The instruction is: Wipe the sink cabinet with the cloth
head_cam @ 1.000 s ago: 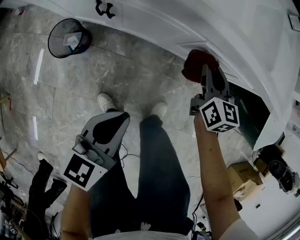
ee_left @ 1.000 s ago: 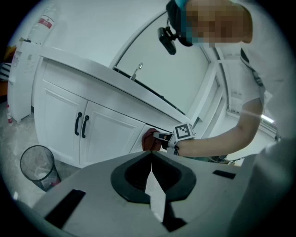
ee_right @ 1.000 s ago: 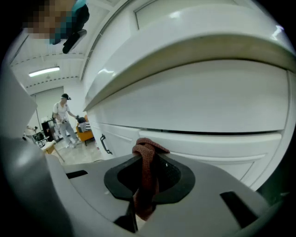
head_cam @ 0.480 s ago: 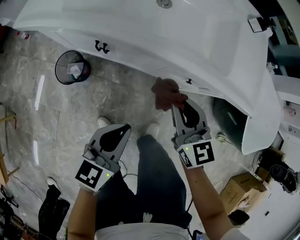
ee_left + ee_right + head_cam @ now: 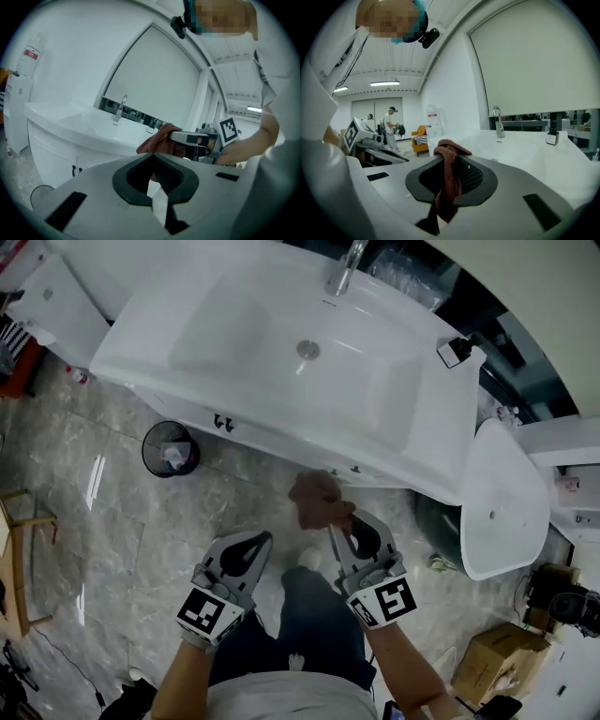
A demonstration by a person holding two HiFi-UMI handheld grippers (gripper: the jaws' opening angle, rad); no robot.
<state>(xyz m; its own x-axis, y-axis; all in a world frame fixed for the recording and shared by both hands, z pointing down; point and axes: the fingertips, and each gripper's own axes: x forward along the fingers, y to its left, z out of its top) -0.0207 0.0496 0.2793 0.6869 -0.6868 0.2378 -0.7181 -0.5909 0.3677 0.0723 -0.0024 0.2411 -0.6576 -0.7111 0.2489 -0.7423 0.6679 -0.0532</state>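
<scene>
We are holding the left gripper (image 5: 255, 542) low in front of us. Its grey, smooth plastic jaws are closing tip to tip, with nothing in the dark, ribbed diamond-shaped gap behind them (image 5: 153, 154). Just beside it, the right gripper (image 5: 337, 524) is pinching the cloth (image 5: 317, 499) tightly between its jaws. In the right gripper view (image 5: 449, 158) we are seeing the cloth (image 5: 449, 180) as a rust-red, coarsely woven strip. It is twisting into a rope, and its long axis is running along the jaws from their base to their tips. There it is folding over into a soft, rumpled knot above the tips. From the head view that bunched end is pointing away from us, toward the sink cabinet (image 5: 281, 444), and is hanging over the floor (image 5: 94, 521) of grey, veined, glossy stone. We cannot tell whether it is touching the cabinet front.

The left gripper view is showing the cloth (image 5: 157, 140) sticking out sideways from the right gripper's flat jaw, level with the counter's edge.

Further off, the cabinet is showing glossy white panelled doors with small dark handles. A round, dark mesh waste bin (image 5: 169, 448) is standing near it. On top, a smooth white basin (image 5: 234, 324) is curving inward, with a chrome faucet (image 5: 344, 268) rising at its far rim.
</scene>
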